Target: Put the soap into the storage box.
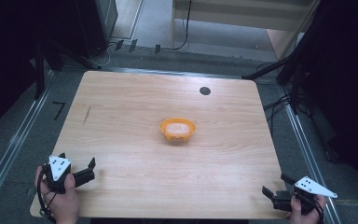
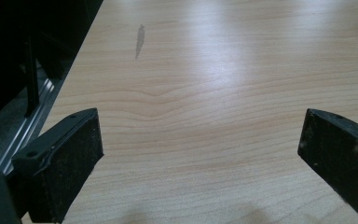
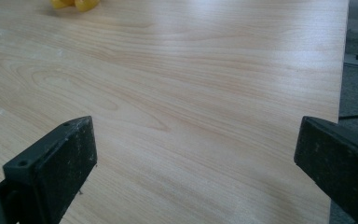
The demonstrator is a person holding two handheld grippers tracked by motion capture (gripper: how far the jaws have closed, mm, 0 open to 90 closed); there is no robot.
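An orange bowl (image 1: 178, 130) sits mid-table (image 1: 121, 112), well apart from both grippers; the left gripper (image 1: 87, 170) and right gripper (image 1: 272, 189) rest at the near corners, jaws spread, empty.

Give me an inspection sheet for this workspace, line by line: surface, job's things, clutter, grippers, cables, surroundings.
Surface: light wooden table, with a dark streak near its left edge and a round black spot near the far edge.
Job's things: orange plastic bowl at mid-table, something pale inside.
Clutter: nothing seen.
Grippers: left gripper at the near left corner, jaws open; right gripper at the near right corner, jaws open; both hold nothing.
Cables: black cables on the floor, right of the table.
Surroundings: grey floor, metal rails alongside.
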